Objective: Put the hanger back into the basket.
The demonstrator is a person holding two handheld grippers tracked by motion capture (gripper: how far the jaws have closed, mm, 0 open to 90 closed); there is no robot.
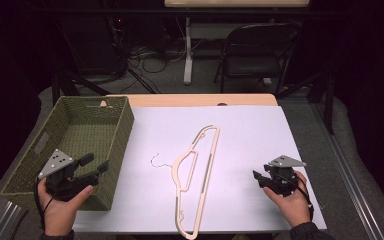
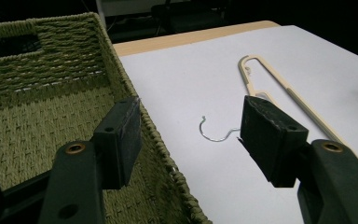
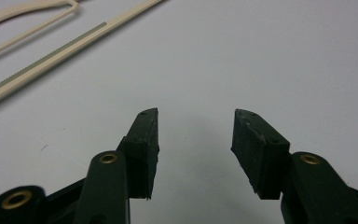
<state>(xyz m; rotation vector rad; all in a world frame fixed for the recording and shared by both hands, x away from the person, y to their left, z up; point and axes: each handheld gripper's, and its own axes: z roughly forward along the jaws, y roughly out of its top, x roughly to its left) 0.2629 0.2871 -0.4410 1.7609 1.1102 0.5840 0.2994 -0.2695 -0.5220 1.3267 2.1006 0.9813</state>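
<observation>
White sheet (image 1: 250, 135) lies open around the cream hanger (image 1: 196, 175).

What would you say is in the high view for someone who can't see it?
A cream hanger lies on a white table, between two open hand-held grippers, left gripper and right gripper. A green woven basket sits left.

A rough, matt woven-fibre texture is shown by the green basket (image 1: 112, 150), a smooth cream plastic body with a thin bright metal hook by the hanger (image 1: 200, 175), and a smooth matt white sheet over wood by the table (image 1: 260, 135).
</observation>
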